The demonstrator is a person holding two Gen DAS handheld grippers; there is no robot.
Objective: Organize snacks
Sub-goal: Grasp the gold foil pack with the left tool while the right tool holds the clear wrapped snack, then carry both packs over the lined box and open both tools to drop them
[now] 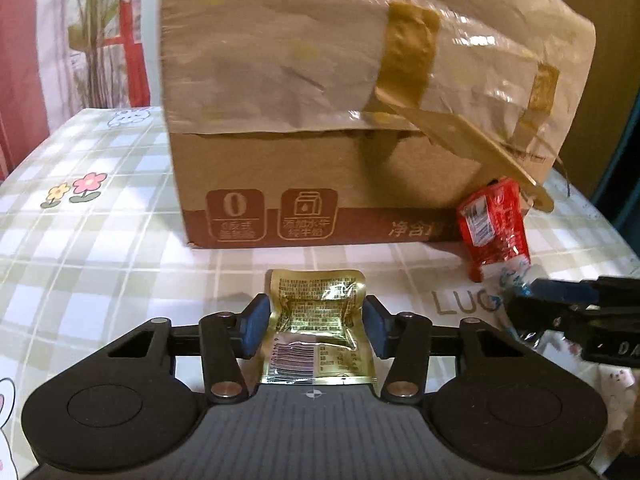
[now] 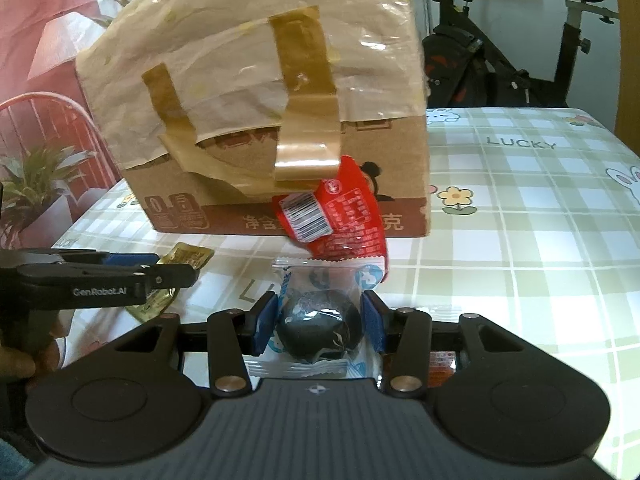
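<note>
My left claw [image 1: 316, 326] is pinched on a gold packet [image 1: 318, 328]; both blue pads press its creased sides as it lies on the table [image 1: 100, 248], in front of a big cardboard box [image 1: 320, 120]. My right claw [image 2: 320, 326] is closed on a clear packet [image 2: 320, 320] with a dark round snack inside, its pads pressing both sides. It also lies near the table, just ahead of the box.

I judge the sorting barely begun: two snacks are gripped but neither is put away, and a red packet [image 2: 344, 216] leans against the box front, untouched. I cannot tell whether the box already holds any snacks, since its top is out of view.

The gold packet is shiny, flat and crumpled, with small print and a barcode near my claw. The clear one has crimped ends and blue markings.
</note>
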